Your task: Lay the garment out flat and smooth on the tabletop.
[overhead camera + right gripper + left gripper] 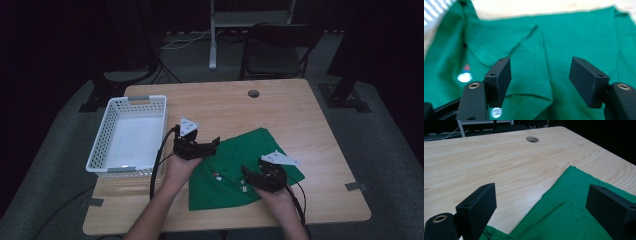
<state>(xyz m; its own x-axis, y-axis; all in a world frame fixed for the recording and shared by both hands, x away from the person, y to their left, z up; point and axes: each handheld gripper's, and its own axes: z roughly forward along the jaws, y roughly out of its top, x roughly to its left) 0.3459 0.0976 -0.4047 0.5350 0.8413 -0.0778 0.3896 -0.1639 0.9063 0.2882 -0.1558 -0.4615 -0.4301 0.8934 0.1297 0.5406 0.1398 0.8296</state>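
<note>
Green garment (235, 165) lies folded on counter (280, 107), right of white basket (131, 134). Left tool (541, 207) and right tool (540, 80): both released, hovering above cloth. Risk: one-layer pinch unfolds garment during lift.

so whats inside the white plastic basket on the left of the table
Nothing that shows: the white plastic slotted basket has a bare pale floor in the high view. Its near wall hides a thin strip of floor right behind it.
</note>
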